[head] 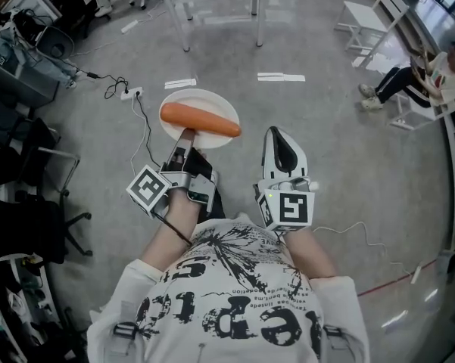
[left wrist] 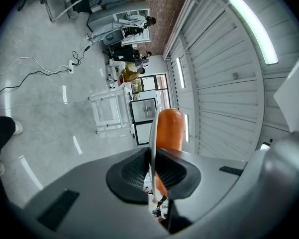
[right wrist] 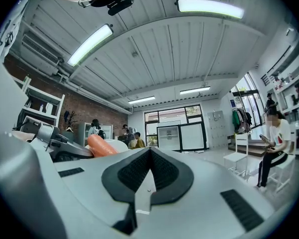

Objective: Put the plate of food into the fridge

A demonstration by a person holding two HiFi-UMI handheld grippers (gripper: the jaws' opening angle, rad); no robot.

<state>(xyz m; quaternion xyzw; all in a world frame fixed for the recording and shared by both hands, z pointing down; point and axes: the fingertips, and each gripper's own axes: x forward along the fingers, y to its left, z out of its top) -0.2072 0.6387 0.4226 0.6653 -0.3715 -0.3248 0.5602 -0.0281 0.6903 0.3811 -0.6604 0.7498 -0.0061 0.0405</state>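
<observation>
- left claw (head: 187, 136) clamped on near rim of white plate (head: 185, 100) — plate held level in the air above the floor (head: 325, 150)
- orange sausage-shaped food (head: 200, 119) lies across the plate
- right claw (head: 275, 133) jaws together, nothing between them — just right of the plate

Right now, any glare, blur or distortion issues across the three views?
Head view: evenly lit, sharp on the plate and orange food, though the fisheye bends the room's edges. Left gripper view: rolled sideways, heavy fisheye, ceiling tube blown out. Right gripper view: ceiling lights glare, corners are vignetted dark, and the background is sharp.
</observation>
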